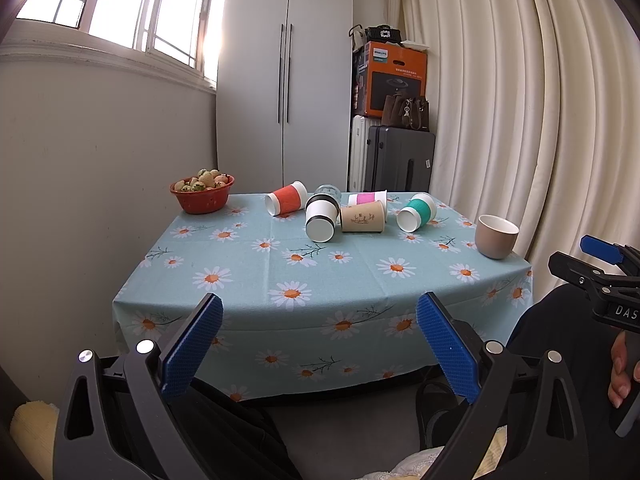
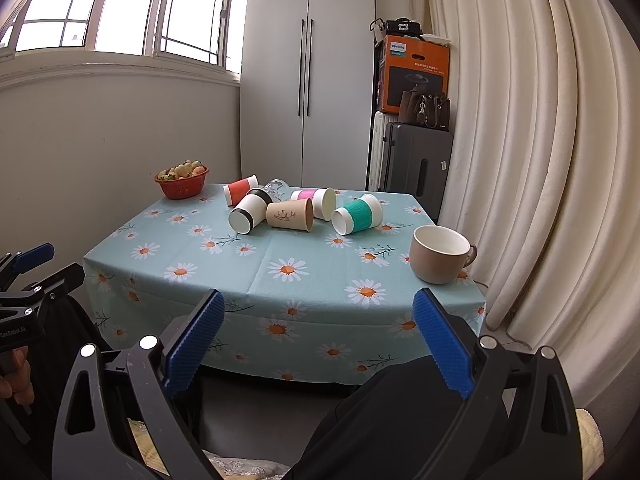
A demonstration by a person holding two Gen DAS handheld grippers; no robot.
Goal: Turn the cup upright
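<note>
Several paper cups lie on their sides at the back of the daisy tablecloth [image 1: 320, 280]: an orange-sleeved cup [image 1: 286, 198], a black-banded white cup [image 1: 321, 216], a brown cup [image 1: 362, 219], a pink-banded cup [image 1: 366, 199] and a green-sleeved cup [image 1: 417, 212]. They also show in the right wrist view, the green-sleeved cup [image 2: 357, 214] nearest. A beige mug [image 1: 496, 236] [image 2: 440, 254] stands upright at the right edge. My left gripper [image 1: 320, 344] and right gripper [image 2: 318, 340] are open and empty, held in front of the table's near edge.
A red bowl of fruit [image 1: 202, 192] sits at the back left corner. A clear glass [image 1: 328, 191] lies behind the cups. A wall runs along the left, curtains [image 1: 520, 120] along the right. A wardrobe, suitcases [image 1: 400, 160] and boxes stand behind the table.
</note>
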